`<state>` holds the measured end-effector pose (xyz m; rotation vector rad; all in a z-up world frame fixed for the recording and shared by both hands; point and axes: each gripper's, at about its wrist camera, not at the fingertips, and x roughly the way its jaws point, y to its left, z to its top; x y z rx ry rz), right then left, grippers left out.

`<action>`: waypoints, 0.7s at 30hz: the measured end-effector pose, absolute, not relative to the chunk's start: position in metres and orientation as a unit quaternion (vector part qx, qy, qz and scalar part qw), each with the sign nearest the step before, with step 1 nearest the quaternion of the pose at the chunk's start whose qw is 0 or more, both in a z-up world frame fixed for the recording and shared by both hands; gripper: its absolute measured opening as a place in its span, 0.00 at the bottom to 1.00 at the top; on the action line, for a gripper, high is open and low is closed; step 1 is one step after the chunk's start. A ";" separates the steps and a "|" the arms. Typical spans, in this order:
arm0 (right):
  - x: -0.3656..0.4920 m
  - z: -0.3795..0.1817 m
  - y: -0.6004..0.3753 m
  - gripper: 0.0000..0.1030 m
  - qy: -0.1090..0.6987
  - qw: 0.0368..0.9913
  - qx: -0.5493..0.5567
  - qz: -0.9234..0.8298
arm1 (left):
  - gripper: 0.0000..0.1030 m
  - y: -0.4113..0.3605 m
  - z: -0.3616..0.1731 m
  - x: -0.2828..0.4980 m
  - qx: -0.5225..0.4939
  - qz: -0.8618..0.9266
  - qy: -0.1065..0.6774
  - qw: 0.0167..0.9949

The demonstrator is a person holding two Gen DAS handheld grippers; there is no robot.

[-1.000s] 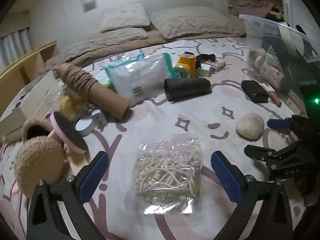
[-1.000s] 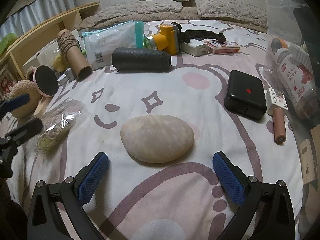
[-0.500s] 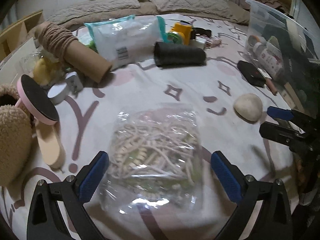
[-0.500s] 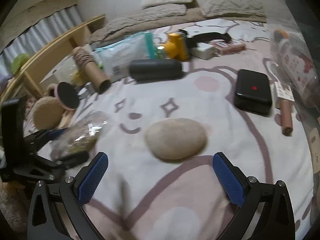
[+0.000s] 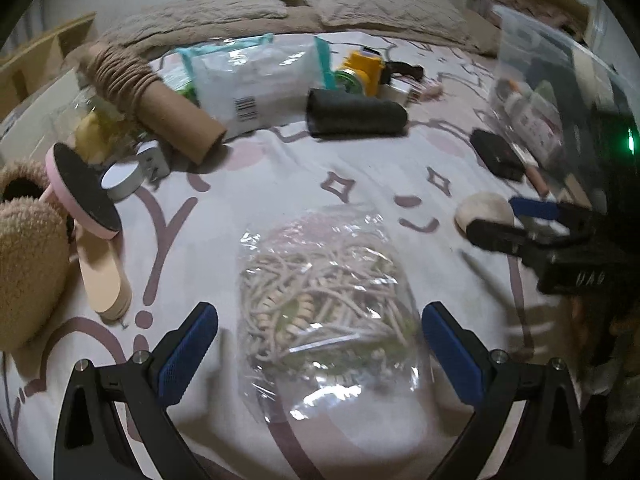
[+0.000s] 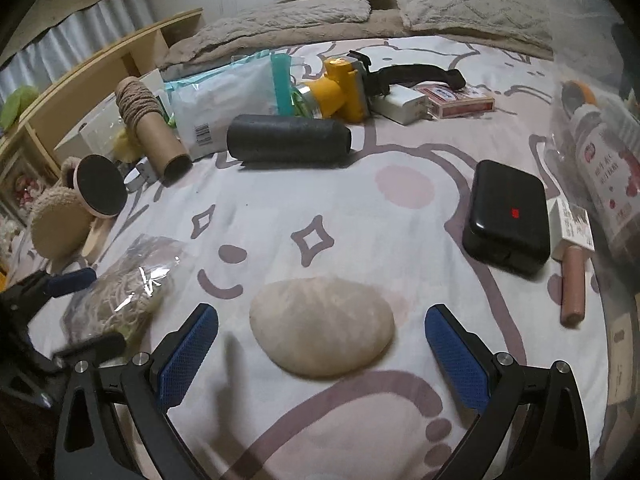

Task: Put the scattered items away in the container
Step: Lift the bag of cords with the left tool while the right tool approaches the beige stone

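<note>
Scattered items cover the bedsheet. Our left gripper spreads wide around the clear bag of cords; our right gripper spreads wide around the pale oval stone. We should lower until the pads flank each before closing. The stone's long axis runs across the jaws; turning would ease the grip.

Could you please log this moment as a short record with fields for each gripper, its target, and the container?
left gripper: open, fingers either side of the clear bag of cords
right gripper: open, straddling the beige stone
surface: patterned bedsheet
container: clear plastic bin at right, already holding a bottle
</note>
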<state>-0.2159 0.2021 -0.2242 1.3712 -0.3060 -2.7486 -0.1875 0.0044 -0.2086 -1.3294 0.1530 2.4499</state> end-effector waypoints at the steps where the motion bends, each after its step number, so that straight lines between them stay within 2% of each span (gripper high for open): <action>1: -0.216 -0.225 0.201 1.00 -0.096 0.027 0.442 -0.892 | 1.00 0.003 -0.208 -0.189 -0.469 0.865 0.047 0.172; 5: -0.213 -0.228 0.194 0.98 -0.078 0.023 0.432 -0.898 | 1.00 0.001 -0.208 -0.195 -0.476 0.864 0.029 0.162; 8: -0.212 -0.227 0.193 0.83 -0.071 0.024 0.427 -0.901 | 1.00 0.002 -0.210 -0.201 -0.483 0.861 0.022 0.155; 9: -0.211 -0.227 0.193 0.75 -0.071 0.023 0.427 -0.901 | 1.00 0.002 -0.211 -0.203 -0.484 0.861 0.020 0.153; 10: -0.211 -0.227 0.193 0.72 -0.070 0.019 0.426 -0.902 | 1.00 0.003 -0.212 -0.205 -0.485 0.861 0.019 0.151; 21: -0.213 -0.230 0.190 0.71 -0.057 0.009 0.435 -0.899 | 0.98 0.015 -0.223 -0.208 -0.492 0.857 0.056 0.145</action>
